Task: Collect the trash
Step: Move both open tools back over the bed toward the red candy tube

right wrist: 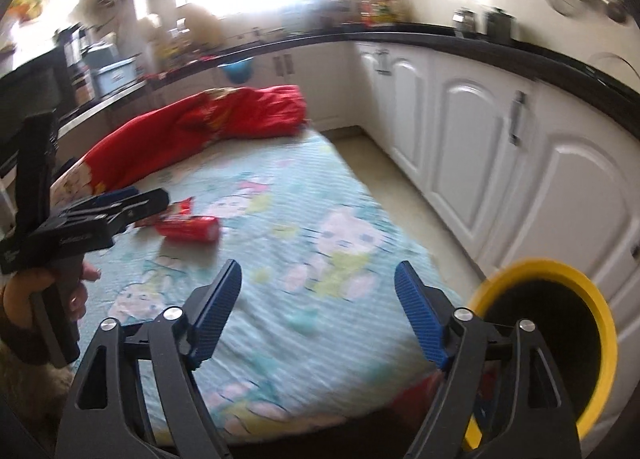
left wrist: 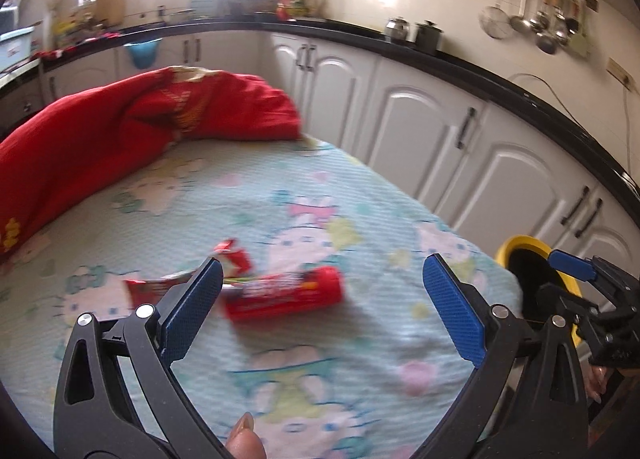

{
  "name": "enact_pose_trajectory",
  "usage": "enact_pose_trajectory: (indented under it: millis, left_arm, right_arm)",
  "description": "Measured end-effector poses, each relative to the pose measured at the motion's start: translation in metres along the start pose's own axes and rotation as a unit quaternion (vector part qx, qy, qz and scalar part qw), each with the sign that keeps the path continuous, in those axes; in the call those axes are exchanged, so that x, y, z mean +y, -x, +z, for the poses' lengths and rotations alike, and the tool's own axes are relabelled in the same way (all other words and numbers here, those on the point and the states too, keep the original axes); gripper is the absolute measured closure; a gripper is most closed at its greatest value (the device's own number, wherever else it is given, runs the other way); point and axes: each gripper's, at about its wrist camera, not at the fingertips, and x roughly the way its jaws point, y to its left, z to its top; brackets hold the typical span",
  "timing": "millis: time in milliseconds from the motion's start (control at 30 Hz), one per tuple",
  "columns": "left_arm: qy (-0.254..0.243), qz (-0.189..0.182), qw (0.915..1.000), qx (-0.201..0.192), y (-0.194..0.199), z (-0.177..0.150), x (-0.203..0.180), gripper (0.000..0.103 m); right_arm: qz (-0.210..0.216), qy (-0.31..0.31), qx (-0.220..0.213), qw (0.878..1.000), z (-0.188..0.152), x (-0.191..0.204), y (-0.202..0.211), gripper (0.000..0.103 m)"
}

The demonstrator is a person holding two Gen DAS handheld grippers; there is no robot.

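No readable text anywhere: both views were motion-blurred. The red tube package point(left wrist: 286, 293) had white/dark print on its side, illegible. The torn red wrapper point(left wrist: 232, 257) just beside it had no legible label either. Lettering on the left gripper's body in the right wrist view was too smeared to read.

Left gripper point(left wrist: 322, 295): jaws spread wide, nothing between them, hanging above the bed sheet point(left wrist: 360, 195) with the tube package lying on the sheet between the finger lines, closer to the left finger. A second flat red wrapper piece point(left wrist: 154, 287) sat partly behind the left fingertip.

Right gripper point(right wrist: 318, 297): also released, jaws wide apart, empty, over the near part of the sheet, well apart from the trash.

Trash location: mid-sheet, on the cartoon-cat print, near side of the red blanket point(left wrist: 120, 131).

Only in the left wrist view: the right gripper seen from the side at the frame's right edge, over the bin, and utensils hanging on the wall rack point(left wrist: 548, 25).

Only in the right wrist view: the full round mouth of the yellow-rimmed bin point(right wrist: 600, 311) beside the bed's near corner, floor strip between bed and white cabinets point(right wrist: 472, 127), and the hand point(right wrist: 44, 295) gripping the left gripper's handle.
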Motion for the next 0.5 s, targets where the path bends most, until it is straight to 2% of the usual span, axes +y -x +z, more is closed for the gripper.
enact_pose_trajectory:
  millis: [300, 500]
  left_arm:
    - [0.023, 0.041, 0.9989, 0.001, 0.007, -0.001, 0.055, 0.011]
    - [0.030, 0.060, 0.9975, 0.021, -0.003, -0.005, 0.089, 0.011]
  right_arm:
    - [0.045, 0.041, 0.021, 0.998, 0.023, 0.049, -0.046, 0.023]
    - [0.064, 0.107, 0.040, 0.991, 0.032, 0.083, -0.078, 0.022]
